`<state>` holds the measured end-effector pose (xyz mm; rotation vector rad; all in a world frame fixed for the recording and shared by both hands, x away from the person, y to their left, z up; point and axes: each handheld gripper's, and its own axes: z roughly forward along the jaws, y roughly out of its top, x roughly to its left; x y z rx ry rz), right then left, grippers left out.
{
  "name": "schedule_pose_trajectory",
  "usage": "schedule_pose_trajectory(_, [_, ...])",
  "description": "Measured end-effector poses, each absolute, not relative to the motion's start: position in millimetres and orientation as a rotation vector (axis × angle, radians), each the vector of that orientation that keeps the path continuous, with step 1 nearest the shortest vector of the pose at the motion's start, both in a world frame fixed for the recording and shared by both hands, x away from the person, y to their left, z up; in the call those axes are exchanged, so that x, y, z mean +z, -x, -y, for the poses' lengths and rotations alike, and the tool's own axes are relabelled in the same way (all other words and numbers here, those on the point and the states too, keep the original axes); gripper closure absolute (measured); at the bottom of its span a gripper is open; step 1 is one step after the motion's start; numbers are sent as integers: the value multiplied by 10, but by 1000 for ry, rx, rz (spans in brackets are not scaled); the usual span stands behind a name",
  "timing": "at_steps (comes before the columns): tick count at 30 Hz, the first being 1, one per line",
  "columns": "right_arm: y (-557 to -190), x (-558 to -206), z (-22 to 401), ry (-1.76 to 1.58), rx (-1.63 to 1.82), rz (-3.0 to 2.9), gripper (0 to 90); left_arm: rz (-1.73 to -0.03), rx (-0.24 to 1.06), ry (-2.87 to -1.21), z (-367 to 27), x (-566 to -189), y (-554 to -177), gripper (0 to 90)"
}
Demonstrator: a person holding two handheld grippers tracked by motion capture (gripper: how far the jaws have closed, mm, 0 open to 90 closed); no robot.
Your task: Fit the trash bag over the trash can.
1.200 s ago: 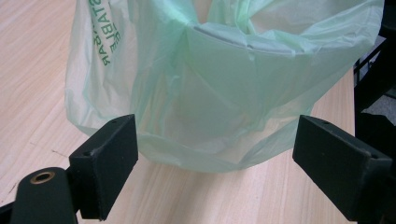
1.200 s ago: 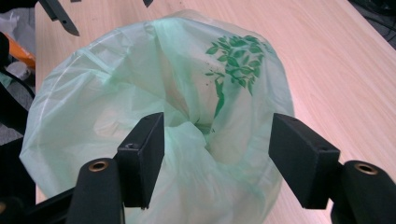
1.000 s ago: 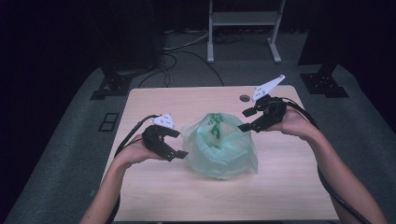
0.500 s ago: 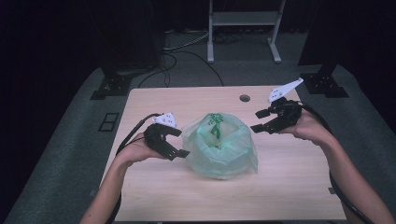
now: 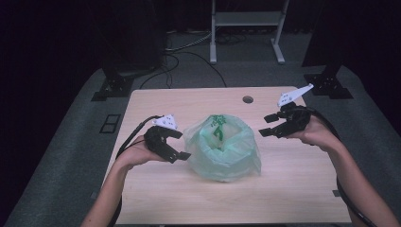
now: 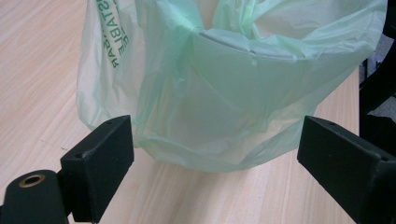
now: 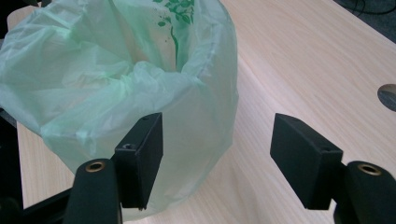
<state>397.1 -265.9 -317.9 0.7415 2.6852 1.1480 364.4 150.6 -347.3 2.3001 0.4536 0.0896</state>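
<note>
A pale green plastic bag [image 5: 221,149] with green print lines a white round container in the middle of the wooden table [image 5: 283,189]. The bag's top is folded over the container's rim. My left gripper [image 5: 182,144] is open just left of the bag, its jaws spread on either side of the bag's lower part [image 6: 210,116]. At the right, my right gripper [image 5: 265,125] is open and held apart from the bag [image 7: 116,84], with nothing between its jaws.
A round cable hole [image 5: 247,100] sits near the table's far edge. Dark stand bases [image 5: 111,87] and cables lie on the grey floor beyond the table. A white metal frame [image 5: 246,28] stands at the back.
My right gripper has drawn away from the bag toward the right and slightly nearer. The left gripper has stayed beside the bag with little movement.
</note>
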Motion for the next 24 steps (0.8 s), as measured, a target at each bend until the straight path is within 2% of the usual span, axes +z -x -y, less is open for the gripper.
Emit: schedule_pose_trajectory(24, [-3855, -3572, 2983, -837, 1190, -2674, 340, -483, 70, -2306, -1547, -3687, -3599, 94])
